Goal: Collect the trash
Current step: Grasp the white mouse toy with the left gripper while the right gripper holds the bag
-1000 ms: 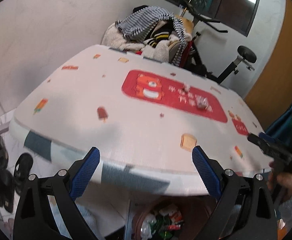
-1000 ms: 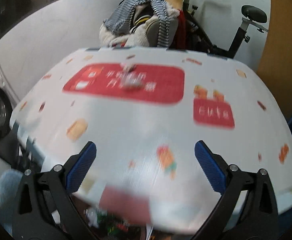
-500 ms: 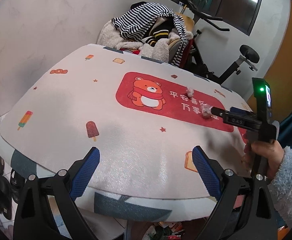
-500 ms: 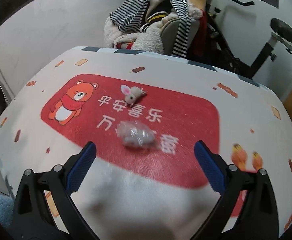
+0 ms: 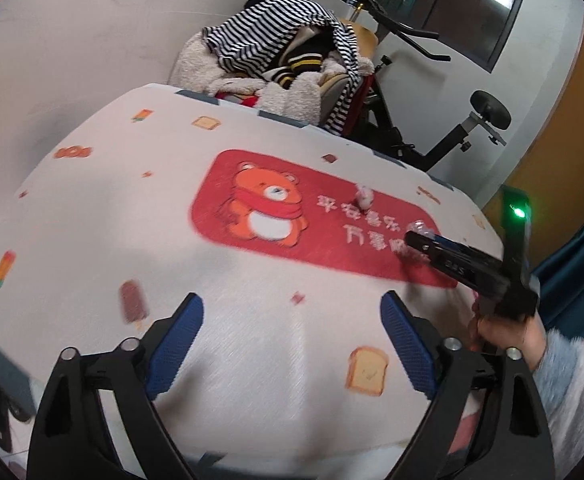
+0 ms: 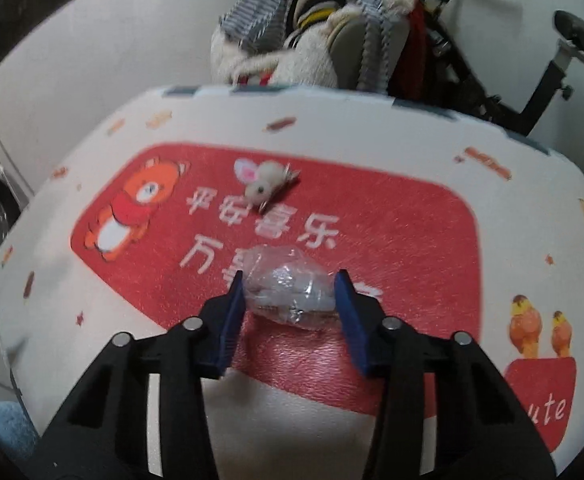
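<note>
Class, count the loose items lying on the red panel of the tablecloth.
2: a crumpled clear wrapper between the right gripper's closing jaws, and a small toy mouse farther back.

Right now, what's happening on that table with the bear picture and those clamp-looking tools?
A person is clearing trash off a table covered by a white cloth with a red bear panel. The right gripper is closing its jaws around a crumpled ball of clear plastic wrap lying on the red panel; the blue pads sit at its sides. The left gripper hangs over the near edge with nothing between its jaws, which are closing a little. A small white toy mouse with pink ears lies untouched beyond the wrap.
</note>
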Motion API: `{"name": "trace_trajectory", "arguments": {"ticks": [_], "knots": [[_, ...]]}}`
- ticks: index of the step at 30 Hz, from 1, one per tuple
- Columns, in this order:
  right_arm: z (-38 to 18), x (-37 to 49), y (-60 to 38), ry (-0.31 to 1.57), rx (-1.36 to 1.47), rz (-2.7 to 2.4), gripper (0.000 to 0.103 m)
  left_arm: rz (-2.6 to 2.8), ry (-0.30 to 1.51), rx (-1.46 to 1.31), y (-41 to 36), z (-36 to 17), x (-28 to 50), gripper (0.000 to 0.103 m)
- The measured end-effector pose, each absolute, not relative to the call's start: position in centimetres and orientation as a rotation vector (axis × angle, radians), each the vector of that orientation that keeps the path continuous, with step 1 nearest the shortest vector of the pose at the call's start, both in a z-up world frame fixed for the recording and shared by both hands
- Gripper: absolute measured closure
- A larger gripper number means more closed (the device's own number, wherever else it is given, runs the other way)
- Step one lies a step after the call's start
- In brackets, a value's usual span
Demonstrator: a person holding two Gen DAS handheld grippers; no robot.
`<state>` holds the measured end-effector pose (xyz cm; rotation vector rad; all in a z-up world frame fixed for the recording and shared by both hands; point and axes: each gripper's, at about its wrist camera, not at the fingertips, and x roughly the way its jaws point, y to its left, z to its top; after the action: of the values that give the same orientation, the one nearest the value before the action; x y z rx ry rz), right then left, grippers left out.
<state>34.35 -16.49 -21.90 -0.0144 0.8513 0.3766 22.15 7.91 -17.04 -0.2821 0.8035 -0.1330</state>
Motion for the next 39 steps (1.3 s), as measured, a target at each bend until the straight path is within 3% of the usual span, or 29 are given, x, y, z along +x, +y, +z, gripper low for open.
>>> {"name": "trace_trajectory", "arguments": {"ticks": [6,14,20,22,24,25,33,39], "knots": [[-21.0,32.5,-22.0,0.692,0.257,0.161,0.057,-0.214,0.810,-0.224,4.0,-17.4,28.6,0.028],[-21.7,32.6,-24.7,0.677,0.393,0.099,0.057,-0.284,0.880,-0.179,-1.4,-19.7,38.9,0.042],[-22.1,32.8,-25.3,0.687,0.441,0.121,0.057,-0.263,0.921,-0.111,-4.9,-21.4,43.4,0.045],[-22.2,32.8,-25.5,0.690,0.457,0.127,0.057,-0.223,0.970,-0.034,-6.0,-22.4,44.6,0.053],[-22.2,33.0,-25.4,0.700,0.456,0.142,0.057,-0.201,0.988,-0.002,-6.4,-23.0,45.2,0.083],[-22.2,33.1,-25.2,0.706,0.447,0.147,0.057,-0.207,0.986,0.005,-6.3,-22.9,45.2,0.087],[-22.3,33.1,-25.4,0.707,0.461,0.150,0.057,-0.286,0.951,-0.039,-3.8,-20.7,40.7,0.087],[-21.4,34.1,-23.1,0.753,0.309,0.167,0.057,-0.253,0.943,-0.067,0.1,-18.6,34.0,0.087]]}}
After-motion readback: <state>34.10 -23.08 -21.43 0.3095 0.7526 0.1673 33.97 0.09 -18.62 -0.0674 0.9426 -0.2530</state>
